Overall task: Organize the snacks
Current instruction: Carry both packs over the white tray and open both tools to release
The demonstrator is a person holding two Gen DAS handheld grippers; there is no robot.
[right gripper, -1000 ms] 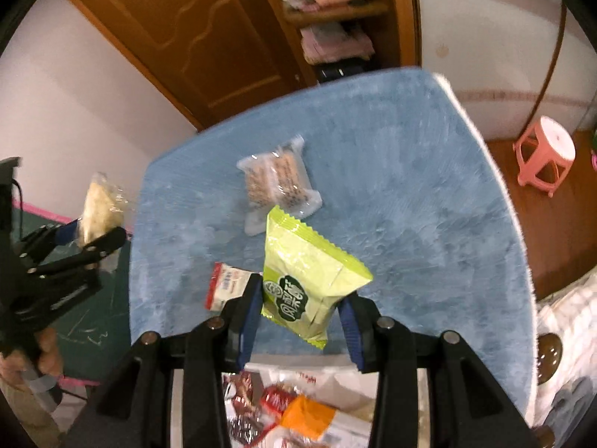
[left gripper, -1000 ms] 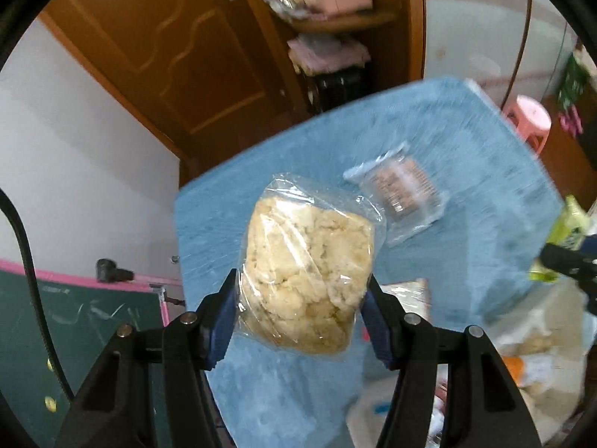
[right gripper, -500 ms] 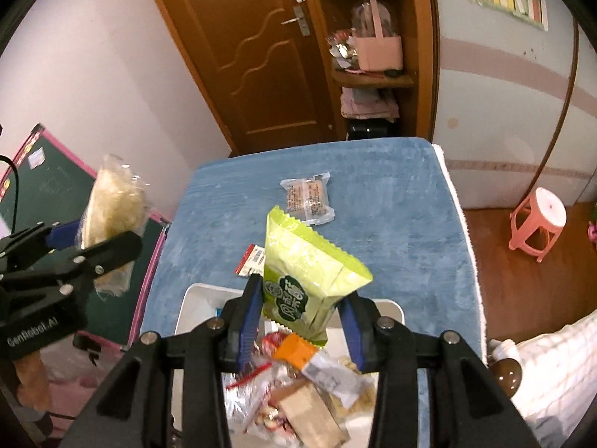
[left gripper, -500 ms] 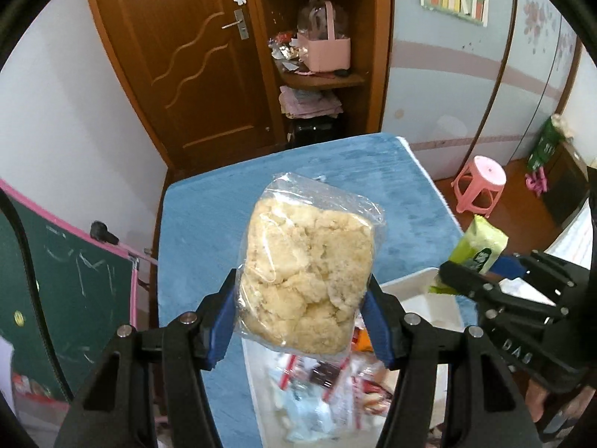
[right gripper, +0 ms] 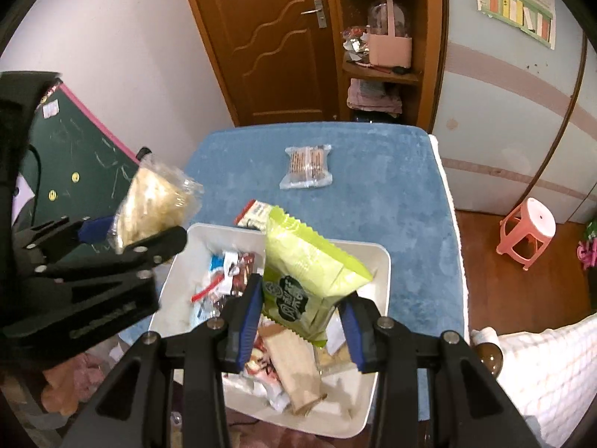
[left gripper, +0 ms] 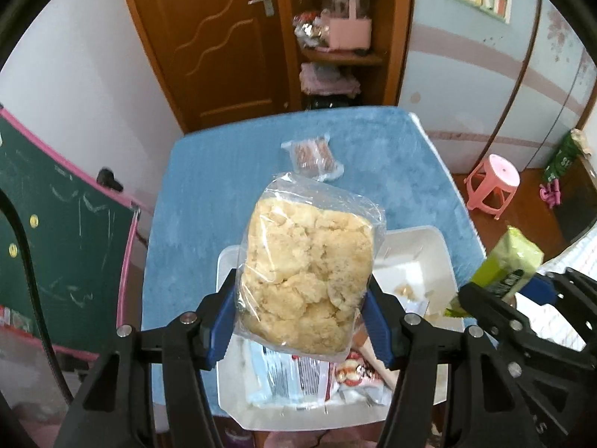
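Note:
My left gripper (left gripper: 300, 321) is shut on a clear bag of pale yellow puffed snack (left gripper: 306, 272) and holds it above the white bin (left gripper: 436, 240). My right gripper (right gripper: 300, 326) is shut on a green snack packet (right gripper: 306, 280) above the same white bin (right gripper: 380, 261), which holds several wrapped snacks. The left gripper (right gripper: 112, 239) with its bag (right gripper: 153, 201) shows at the left of the right wrist view. The green packet (left gripper: 503, 268) shows at the right of the left wrist view. A clear packet of brown biscuits (right gripper: 308, 166) lies on the blue table.
The blue table (right gripper: 391, 186) has a red-and-white packet (right gripper: 253, 212) at the bin's far edge. A green chalkboard (left gripper: 56, 239) stands left of the table. A pink stool (right gripper: 528, 231) is on the floor to the right. A door and shelf are behind.
Both grippers have pulled back and up from the table with their snacks, and now hang over the white bin at the near edge.

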